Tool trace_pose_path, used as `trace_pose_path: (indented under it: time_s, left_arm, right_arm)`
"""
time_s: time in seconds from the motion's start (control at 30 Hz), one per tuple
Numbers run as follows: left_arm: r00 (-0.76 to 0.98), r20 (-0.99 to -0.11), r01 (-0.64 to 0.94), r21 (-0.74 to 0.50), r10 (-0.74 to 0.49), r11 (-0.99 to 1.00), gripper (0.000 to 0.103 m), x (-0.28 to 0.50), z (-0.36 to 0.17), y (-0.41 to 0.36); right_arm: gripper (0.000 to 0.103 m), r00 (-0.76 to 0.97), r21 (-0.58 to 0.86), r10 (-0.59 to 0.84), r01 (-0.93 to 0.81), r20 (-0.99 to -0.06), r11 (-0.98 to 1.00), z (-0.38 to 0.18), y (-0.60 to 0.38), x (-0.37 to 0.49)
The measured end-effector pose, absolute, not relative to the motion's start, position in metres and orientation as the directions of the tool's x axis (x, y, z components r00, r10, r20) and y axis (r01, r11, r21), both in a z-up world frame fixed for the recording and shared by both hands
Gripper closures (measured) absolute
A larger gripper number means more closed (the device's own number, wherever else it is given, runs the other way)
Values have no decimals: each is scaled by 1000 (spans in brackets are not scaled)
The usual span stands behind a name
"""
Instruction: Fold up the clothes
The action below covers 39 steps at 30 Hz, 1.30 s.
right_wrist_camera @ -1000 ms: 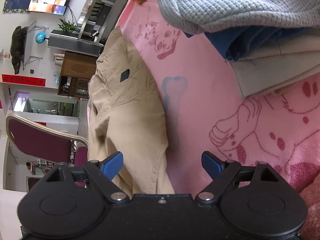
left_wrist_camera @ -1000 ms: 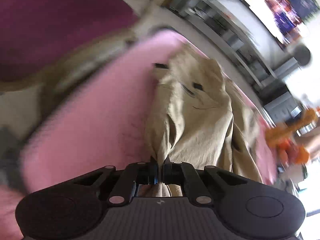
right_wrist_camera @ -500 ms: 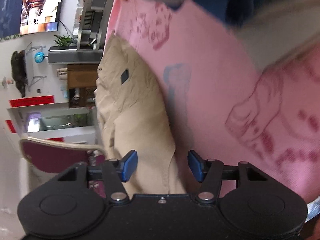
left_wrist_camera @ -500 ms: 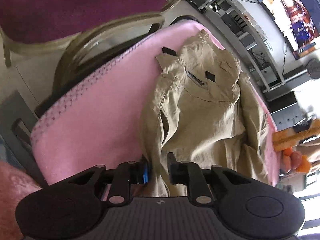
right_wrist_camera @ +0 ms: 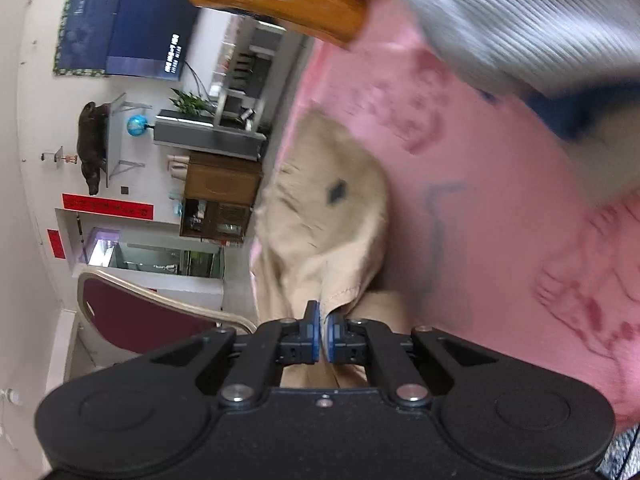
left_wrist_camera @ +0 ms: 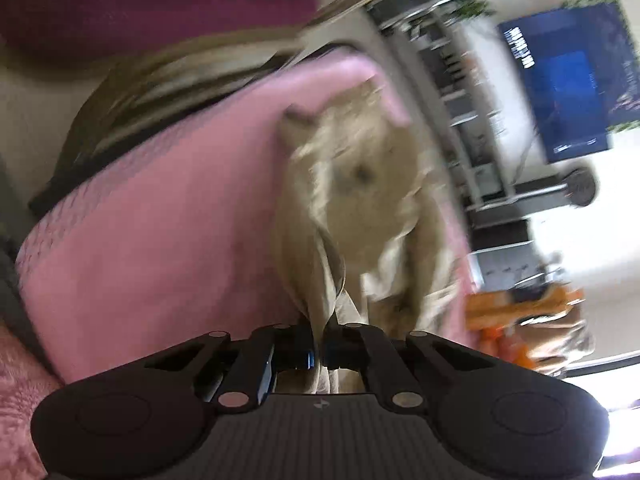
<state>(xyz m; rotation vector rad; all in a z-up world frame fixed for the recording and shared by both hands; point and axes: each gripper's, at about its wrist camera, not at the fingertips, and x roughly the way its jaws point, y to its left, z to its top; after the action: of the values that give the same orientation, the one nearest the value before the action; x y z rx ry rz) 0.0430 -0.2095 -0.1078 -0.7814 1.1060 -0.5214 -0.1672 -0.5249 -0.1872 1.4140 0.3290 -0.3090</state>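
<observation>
A beige pair of trousers (left_wrist_camera: pixel 360 200) lies rumpled on a pink blanket (left_wrist_camera: pixel 160 240), stretching away from both grippers. In the blurred left wrist view my left gripper (left_wrist_camera: pixel 319 350) is shut on the near hem, with cloth pinched between its pads. In the right wrist view the same trousers (right_wrist_camera: pixel 324 216) show a small dark patch. My right gripper (right_wrist_camera: pixel 323 330) is shut on a stitched edge of the beige cloth, which rises in a fold to its blue pads (right_wrist_camera: pixel 314 328).
Folded grey, blue and white clothes (right_wrist_camera: pixel 540 32) are stacked on the pink blanket (right_wrist_camera: pixel 500 220) at the upper right. An orange bottle (right_wrist_camera: pixel 276 4) lies beyond them. A maroon chair (right_wrist_camera: pixel 132 316) stands past the blanket's edge. Shelves and a screen (left_wrist_camera: pixel 568 92) fill the background.
My right gripper went from wide open to shut on the trousers' edge. My left gripper opened slightly, then shut again on the hem. Both lifted a little and the cloth bunched up.
</observation>
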Motion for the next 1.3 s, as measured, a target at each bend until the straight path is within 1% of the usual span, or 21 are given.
trace_pose_path:
  time_s: [0.07,0.17,0.23,0.3,0.37,0.4,0.47,0.53,0.57,0.67,0.77,0.83,0.93,0.97,1.03,1.07,1.1,1.2,1.23,1.27,1.3]
  left_arm:
    - [426,-526,59,-796,-736,603,102,46,-63,-211]
    - [515,-369,195,-828,-774,525,103,40,22,-206]
    - [560,-228,309,-835,-797,456,103,23,82,-194]
    - [583,-98,420,-814,-807,402,103,-2,135,-180]
    - [586,4,504,-785,-810,361,102,-27,178,-167]
    - [582,46,538,-771,-812,341,102,-39,198,-161]
    - [573,91,580,-748,-814,324,102,-57,226,-157]
    - [576,110,607,-722,-810,333,102,-70,246,-155]
    - [578,108,614,-710,-809,343,102,-72,252,-156]
    - [576,70,605,-706,-814,368,102,-65,258,-165]
    - [591,-34,549,-715,-806,433,102,-36,247,-185]
    - [602,-127,495,-716,-789,493,102,-6,230,-202]
    - [598,-269,415,-701,-755,579,102,48,202,-239]
    - [595,-306,388,-700,-743,600,102,67,194,-250]
    - [597,-353,344,-699,-720,627,103,99,189,-267]
    - [610,-346,347,-692,-713,633,103,109,197,-272]
    - [627,-306,379,-684,-716,624,103,109,211,-272]
    - [667,-134,508,-638,-733,579,103,89,254,-261]
    - [679,-72,551,-608,-731,572,102,76,265,-254]
    - [684,-34,578,-583,-728,571,102,64,271,-248]
    - [682,-34,587,-571,-731,574,102,56,266,-244]
  right_arm:
    - [99,922,908,-52,387,-384,158,-158,-530,-158]
    - [100,950,925,-153,302,-272,232,-86,-537,-159]
    - [100,965,924,-215,212,-147,318,-29,-531,-178]
    - [100,964,896,-265,128,-12,425,27,-517,-206]
    - [100,949,845,-295,64,114,531,79,-500,-235]
    - [100,943,821,-301,58,141,567,99,-493,-247]
    - [100,935,776,-305,52,184,629,133,-480,-266]
    - [100,931,736,-304,62,200,674,160,-472,-275]
    - [100,933,724,-304,74,193,686,168,-469,-275]
    - [100,942,712,-304,116,142,692,181,-469,-264]
    - [100,953,708,-298,175,53,684,177,-477,-229]
    - [100,959,706,-281,213,-20,676,165,-485,-195]
    - [100,954,726,-252,288,-161,625,137,-501,-131]
    - [100,948,737,-243,314,-207,598,126,-509,-111]
    - [100,936,751,-244,351,-255,559,116,-527,-72]
    - [100,935,751,-254,349,-245,561,120,-533,-63]
    - [100,945,745,-261,319,-199,586,133,-535,-63]
    - [100,962,713,-269,224,-51,664,171,-542,-66]
    - [100,966,684,-258,177,17,708,185,-538,-76]
    - [100,966,651,-249,146,69,745,194,-536,-87]
    - [100,964,624,-249,138,94,769,198,-534,-97]
